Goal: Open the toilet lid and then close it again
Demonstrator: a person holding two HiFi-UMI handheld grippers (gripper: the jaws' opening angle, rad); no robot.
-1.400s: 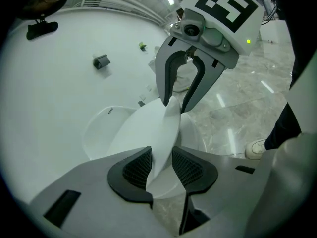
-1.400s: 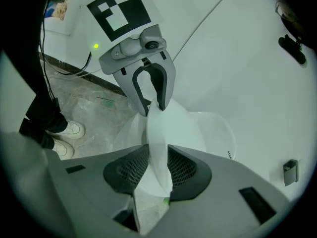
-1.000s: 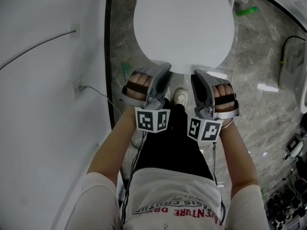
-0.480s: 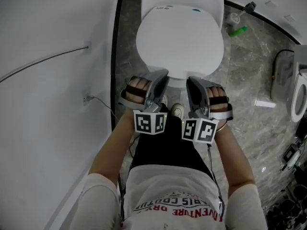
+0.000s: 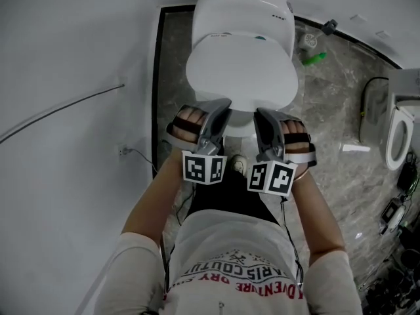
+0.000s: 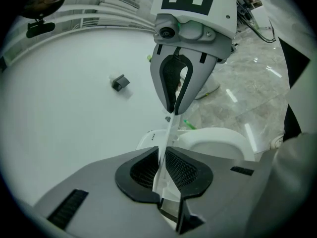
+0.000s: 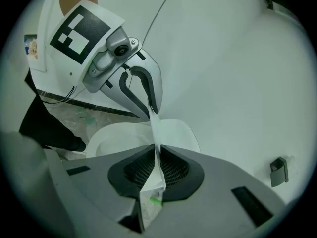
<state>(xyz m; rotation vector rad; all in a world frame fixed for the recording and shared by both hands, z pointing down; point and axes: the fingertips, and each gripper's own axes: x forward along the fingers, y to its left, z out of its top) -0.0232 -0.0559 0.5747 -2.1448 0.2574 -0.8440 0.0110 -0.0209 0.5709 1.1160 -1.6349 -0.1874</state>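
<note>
The white toilet lid (image 5: 239, 71) is tilted up off the seat (image 6: 218, 138), its front edge raised toward me. My left gripper (image 5: 220, 107) is shut on that thin front edge (image 6: 166, 148); its jaws have just been closing with the edge between the pads. My right gripper (image 5: 262, 117) is shut on the same edge (image 7: 156, 143) just to the right. Each gripper view shows the other gripper across the lid: the right gripper (image 6: 176, 103) and the left gripper (image 7: 151, 103). The tank (image 5: 243, 8) stands behind.
A white wall with a cable (image 5: 59, 110) and a socket (image 5: 123, 151) runs close on the left. On the marble floor right of the toilet lie a green item (image 5: 313, 59) and a white fixture (image 5: 397, 133). My shoe (image 5: 237, 165) is below the bowl.
Both grippers have risen together with the lid's front edge. The lid looks shorter in the head view, and the tank behind it has come into sight.
</note>
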